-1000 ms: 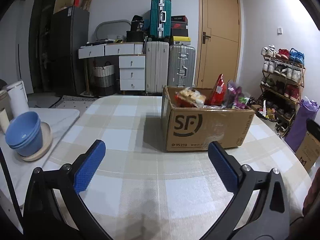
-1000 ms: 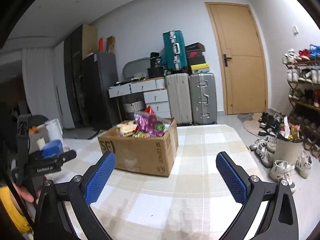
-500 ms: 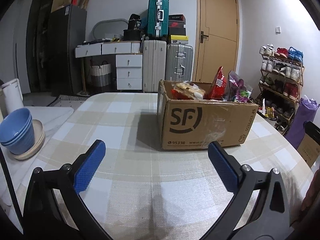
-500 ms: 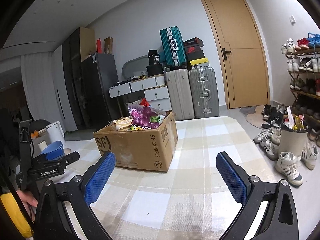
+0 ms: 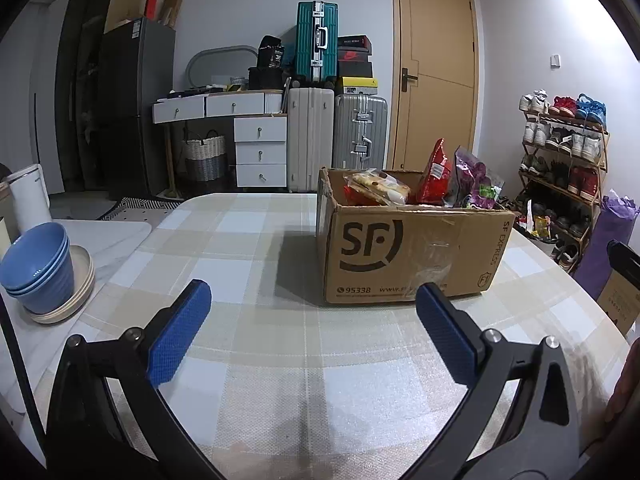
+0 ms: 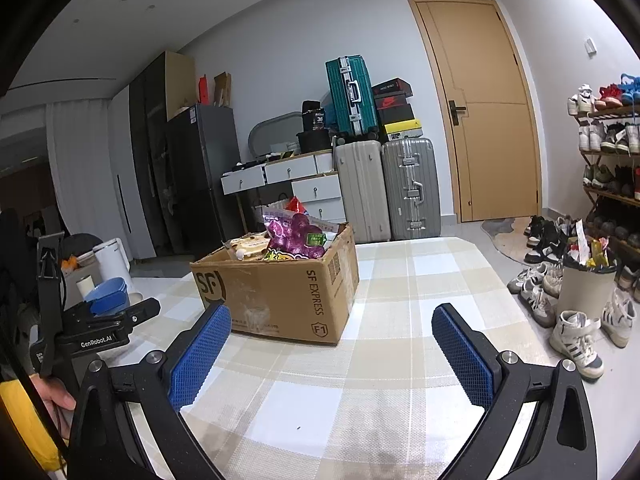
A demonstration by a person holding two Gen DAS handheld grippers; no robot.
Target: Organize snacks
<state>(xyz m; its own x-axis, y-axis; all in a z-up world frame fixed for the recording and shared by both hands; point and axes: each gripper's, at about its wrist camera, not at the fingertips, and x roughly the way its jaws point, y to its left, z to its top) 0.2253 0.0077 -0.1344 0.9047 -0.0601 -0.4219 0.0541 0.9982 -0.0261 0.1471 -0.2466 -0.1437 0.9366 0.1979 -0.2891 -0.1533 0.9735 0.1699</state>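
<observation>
Both claws gape wide, empty: left claw [image 5: 314, 322] and right claw [image 6: 332, 346] hover over the checked counter [image 5: 256, 344], touching nothing. Over the last second both views close in slightly on the cardboard box [image 5: 412, 252]. Snacks [image 5: 436, 178] sit piled inside it, so approach or retreat both fit.

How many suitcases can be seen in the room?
3: a white suitcase and a silver suitcase stand side by side beside the door; a teal suitcase stands on top. Others may be hidden.

Dim, even indoor light, soft shadow beside the cardboard box [image 5: 412, 252], sharp focus, fisheye-bent edges, black corners
</observation>
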